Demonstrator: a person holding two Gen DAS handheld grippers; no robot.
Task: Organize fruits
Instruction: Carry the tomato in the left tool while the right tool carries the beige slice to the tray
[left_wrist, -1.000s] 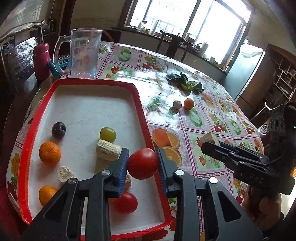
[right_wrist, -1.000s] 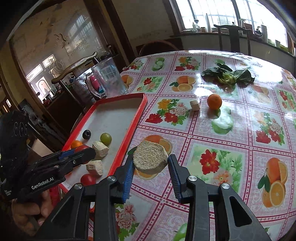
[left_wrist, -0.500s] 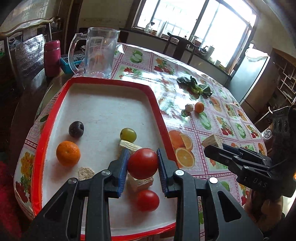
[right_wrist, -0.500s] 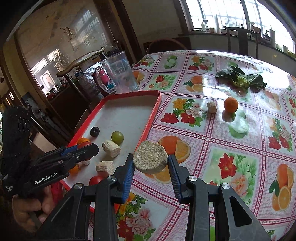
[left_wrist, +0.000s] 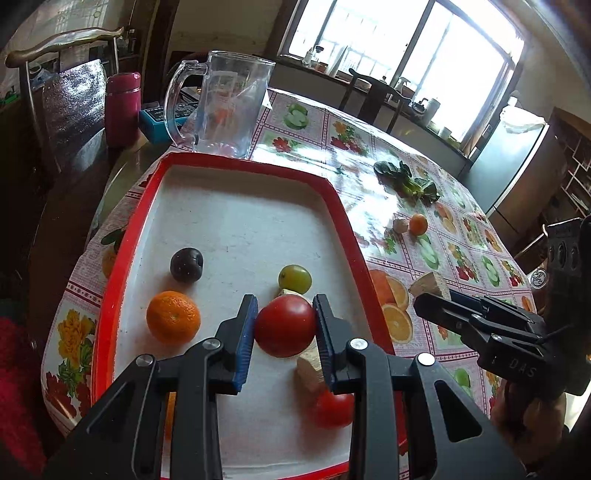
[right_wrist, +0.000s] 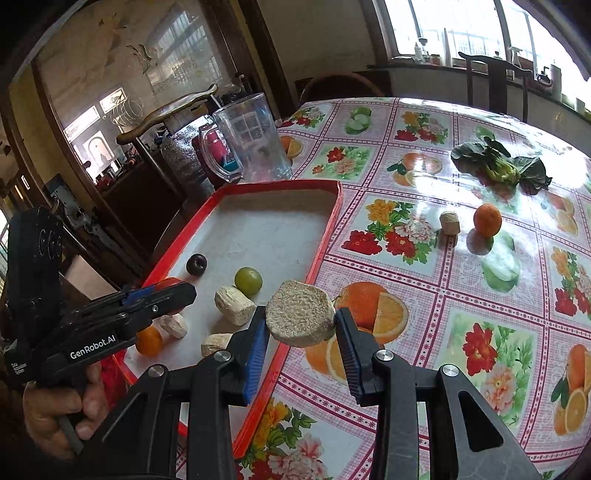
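Left gripper (left_wrist: 284, 326) clamped on a red tomato (left_wrist: 285, 325), held above the near part of the red-rimmed tray (left_wrist: 340, 206).

Right gripper (right_wrist: 300, 325) clamped on a pale, rough-faced slice (right_wrist: 300, 316), held over the tray's right rim, where tray meets tablecloth (right_wrist: 424, 288).

On the tray floor:
- dark plum (left_wrist: 187, 264), toward the left;
- green grape (left_wrist: 294, 277), near the middle;
- orange (left_wrist: 173, 322), nearer than the plum;
- second tomato (left_wrist: 332, 408), near front edge, partly behind the left gripper's right finger;
- pale chunk (right_wrist: 234, 305) just beside the grape, two more pale pieces nearer.

On the cloth, well apart from the tray: small orange (right_wrist: 487, 219) with a pale stub (right_wrist: 449, 222) just beside it; leafy greens (right_wrist: 498, 166) farther off.

Clear jug (left_wrist: 225, 105) stands beyond the tray's far rim.
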